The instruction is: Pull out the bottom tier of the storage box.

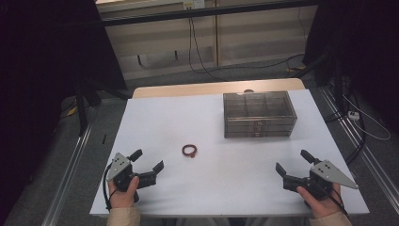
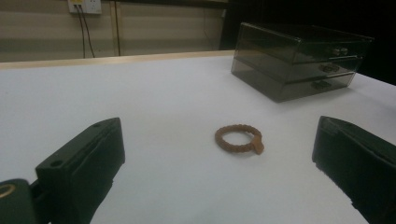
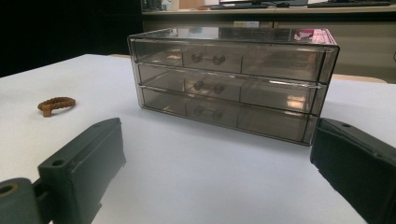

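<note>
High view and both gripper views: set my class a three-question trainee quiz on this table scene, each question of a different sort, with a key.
1. True or false: the brown braided ring lies inside the drawer box.
2. Which hand-held gripper is nearer the ring? A) left hand-held gripper B) right hand-held gripper
3. How many drawers, stacked one above another, does the drawer box have?

Key:
1. False; it lies on the white table, apart from the box.
2. A.
3. Three, all shut.

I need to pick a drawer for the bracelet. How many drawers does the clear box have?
3. The top drawer, the middle drawer and the bottom drawer are stacked in the smoky clear box, all shut, each with a small handle at its front centre.
</note>
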`<state>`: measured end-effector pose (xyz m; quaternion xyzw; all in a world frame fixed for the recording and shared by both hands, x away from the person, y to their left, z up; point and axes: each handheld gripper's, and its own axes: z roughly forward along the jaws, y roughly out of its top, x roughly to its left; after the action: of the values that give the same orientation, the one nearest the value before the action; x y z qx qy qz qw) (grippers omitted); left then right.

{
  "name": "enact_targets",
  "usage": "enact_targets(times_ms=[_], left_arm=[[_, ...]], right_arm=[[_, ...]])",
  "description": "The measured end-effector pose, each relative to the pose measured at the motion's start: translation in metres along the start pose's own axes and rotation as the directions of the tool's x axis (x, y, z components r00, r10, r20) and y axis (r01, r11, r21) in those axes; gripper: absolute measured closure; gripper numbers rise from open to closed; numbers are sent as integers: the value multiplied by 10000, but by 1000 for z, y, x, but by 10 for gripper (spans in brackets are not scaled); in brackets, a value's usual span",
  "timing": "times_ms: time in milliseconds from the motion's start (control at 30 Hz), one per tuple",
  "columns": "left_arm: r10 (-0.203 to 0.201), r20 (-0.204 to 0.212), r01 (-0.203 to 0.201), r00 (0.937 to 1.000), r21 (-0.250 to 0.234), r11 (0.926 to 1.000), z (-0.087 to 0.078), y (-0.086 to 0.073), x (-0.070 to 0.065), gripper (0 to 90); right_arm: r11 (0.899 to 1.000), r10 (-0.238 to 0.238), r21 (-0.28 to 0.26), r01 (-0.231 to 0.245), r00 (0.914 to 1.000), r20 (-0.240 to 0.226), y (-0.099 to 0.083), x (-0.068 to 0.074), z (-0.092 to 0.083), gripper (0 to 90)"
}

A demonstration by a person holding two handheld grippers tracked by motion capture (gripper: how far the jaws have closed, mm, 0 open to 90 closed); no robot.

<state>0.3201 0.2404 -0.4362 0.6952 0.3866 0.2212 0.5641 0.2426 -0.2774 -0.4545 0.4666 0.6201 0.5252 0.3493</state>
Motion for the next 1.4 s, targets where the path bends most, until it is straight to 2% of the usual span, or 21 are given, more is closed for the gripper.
enact_targets(times_ms=[467, 833, 1067, 1400], left_arm=[[74, 14, -74, 10000, 102, 9999, 1, 0, 1, 25], [122, 9, -122, 9999, 194, 9997, 2, -1, 0, 26], [218, 46, -219, 9998, 327, 9992, 4, -2, -1, 27], [201, 22, -202, 9998, 353, 9992, 4, -3, 0, 27]], right_arm=[[9996, -167, 215, 159, 9992, 355, 5, -2, 13, 28], [9974, -250, 688, 217, 9986, 470, 10, -6, 31, 28], [9951, -188, 986, 113, 9970, 757, 12, -11, 39, 35], [9910, -120, 1335, 27, 9976, 687, 13, -5, 55, 43]])
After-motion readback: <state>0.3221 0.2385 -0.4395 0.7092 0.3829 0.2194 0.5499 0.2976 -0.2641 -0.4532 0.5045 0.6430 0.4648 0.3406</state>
